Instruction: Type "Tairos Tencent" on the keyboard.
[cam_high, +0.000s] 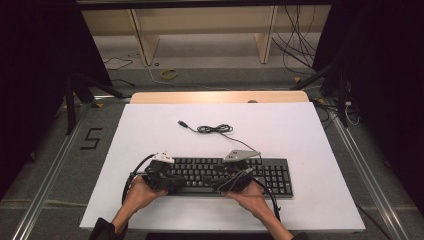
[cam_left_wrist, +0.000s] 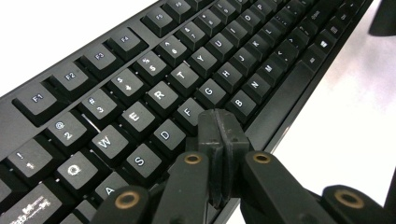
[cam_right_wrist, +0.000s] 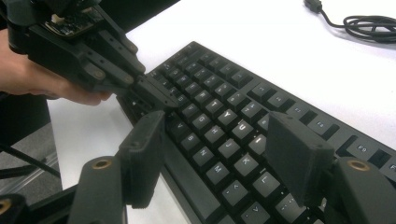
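A black keyboard (cam_high: 272, 176) lies across the near half of the white board, and a person's hands hold both grippers over it. My left gripper (cam_high: 172, 182) hovers over its left half. In the left gripper view my left gripper (cam_left_wrist: 219, 117) has its jaws pressed together with nothing between them. Their tips come down on the key row just below F and G on the keyboard (cam_left_wrist: 159, 93). My right gripper (cam_high: 229, 181) is over the middle of the keyboard. In the right gripper view my right gripper (cam_right_wrist: 217, 126) stands wide open above the letter keys of the keyboard (cam_right_wrist: 280, 100), holding nothing. The left gripper (cam_right_wrist: 156, 94) shows there too.
The keyboard's black cable (cam_high: 215, 129) lies coiled on the white board (cam_high: 310, 135) behind the keyboard and ends in a USB plug (cam_high: 182, 123). A wooden table edge (cam_high: 220, 97) runs along the back. Dark stands and floor cables flank both sides.
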